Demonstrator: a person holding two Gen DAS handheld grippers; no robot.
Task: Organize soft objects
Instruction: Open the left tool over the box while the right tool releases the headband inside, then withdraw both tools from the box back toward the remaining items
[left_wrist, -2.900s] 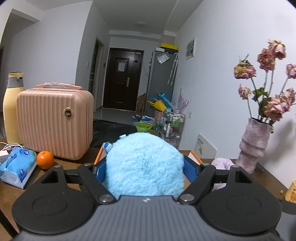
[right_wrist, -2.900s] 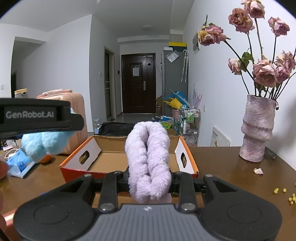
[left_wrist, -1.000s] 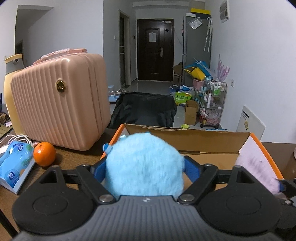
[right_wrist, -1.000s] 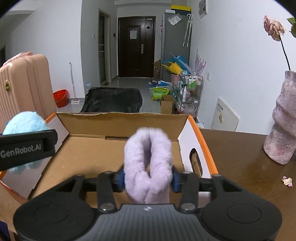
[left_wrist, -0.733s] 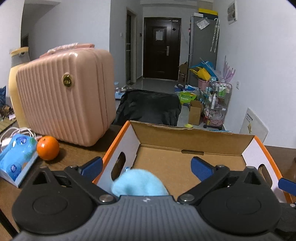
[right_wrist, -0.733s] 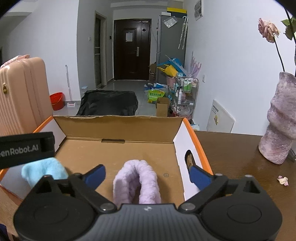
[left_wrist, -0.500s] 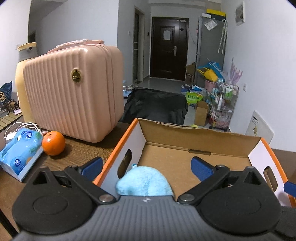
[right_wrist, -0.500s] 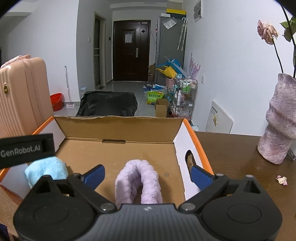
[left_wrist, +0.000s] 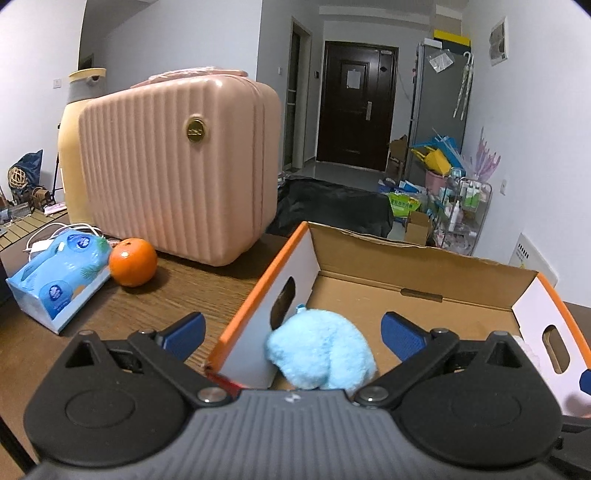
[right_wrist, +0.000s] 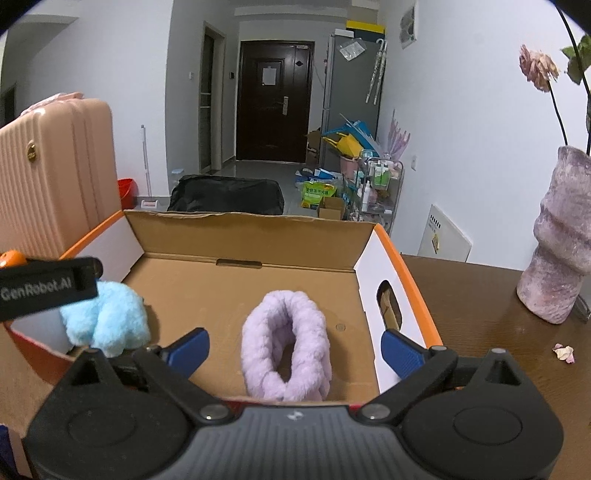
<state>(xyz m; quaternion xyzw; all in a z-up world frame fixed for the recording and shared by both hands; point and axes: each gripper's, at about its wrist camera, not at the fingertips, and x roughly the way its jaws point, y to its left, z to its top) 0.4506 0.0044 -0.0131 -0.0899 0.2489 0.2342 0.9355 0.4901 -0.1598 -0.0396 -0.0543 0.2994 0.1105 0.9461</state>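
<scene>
A fluffy light-blue plush (left_wrist: 320, 350) lies in the near left corner of the open cardboard box (left_wrist: 424, 280) with orange edges. My left gripper (left_wrist: 293, 334) hangs open above it, its blue pads well apart from the plush. A fluffy lilac loop (right_wrist: 286, 341) lies on the box (right_wrist: 251, 236) floor near the front wall. My right gripper (right_wrist: 293, 349) is open around it without touching. The blue plush (right_wrist: 105, 321) shows at the left in the right wrist view, partly behind the left gripper's black body (right_wrist: 48, 286).
A pink ribbed case (left_wrist: 177, 162) stands left of the box, with an orange (left_wrist: 133, 262) and a blue tissue pack (left_wrist: 61, 271) in front of it. A lilac vase (right_wrist: 561, 240) with dried roses stands on the wooden table (right_wrist: 480, 302) to the right.
Both grippers opened and let go: the blue plush and the lilac loop dropped onto the box floor. The left gripper then shifted left and back a little; the right stayed.
</scene>
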